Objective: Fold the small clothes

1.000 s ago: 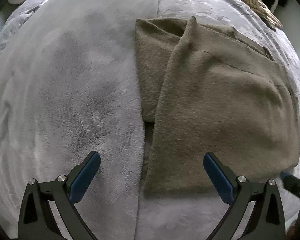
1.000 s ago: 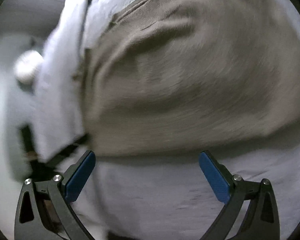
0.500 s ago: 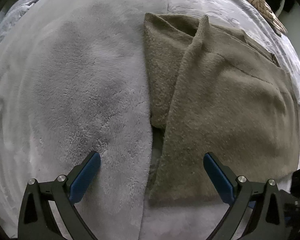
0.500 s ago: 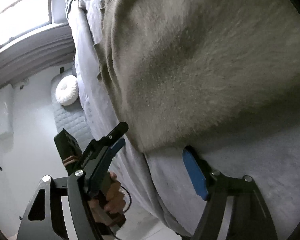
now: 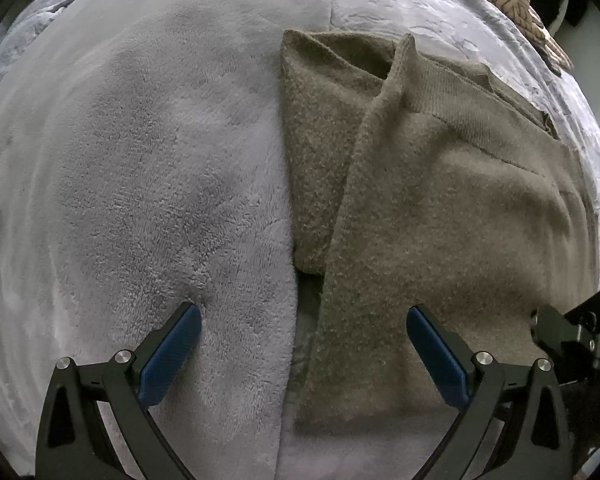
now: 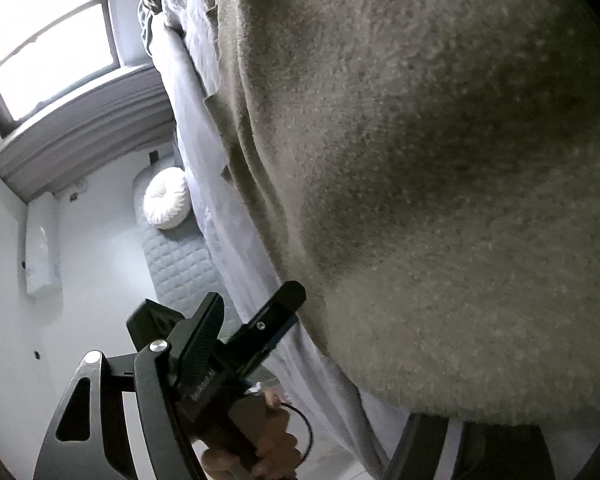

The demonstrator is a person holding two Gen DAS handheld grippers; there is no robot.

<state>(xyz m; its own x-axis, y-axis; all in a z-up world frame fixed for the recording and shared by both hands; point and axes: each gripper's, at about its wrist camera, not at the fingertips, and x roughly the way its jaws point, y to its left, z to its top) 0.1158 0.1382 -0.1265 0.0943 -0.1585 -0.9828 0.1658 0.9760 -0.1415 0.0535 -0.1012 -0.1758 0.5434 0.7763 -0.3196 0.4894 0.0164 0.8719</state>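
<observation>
A fuzzy olive-brown garment [image 5: 440, 216] lies partly folded on a grey plush blanket [image 5: 140, 160], with one flap laid over the left part. My left gripper [image 5: 304, 344] is open and hovers over the garment's near left edge, holding nothing. In the right wrist view the same garment [image 6: 440, 160] fills the frame very close up. The right gripper's left finger [image 6: 204, 328] shows at the bottom, its right finger is hidden under the garment's edge. The right gripper's body also shows in the left wrist view [image 5: 568, 332] at the garment's right edge.
The left gripper [image 6: 260, 332] and the hand holding it appear in the right wrist view. A white round cushion [image 6: 168, 198] lies on a quilted bench below a window [image 6: 48, 40]. A knitted beige item [image 5: 520, 4] lies at the bed's far right.
The right gripper has tilted and moved in against the garment's edge, and its right finger has gone under the fabric. The left gripper drifted slightly nearer and stayed open.
</observation>
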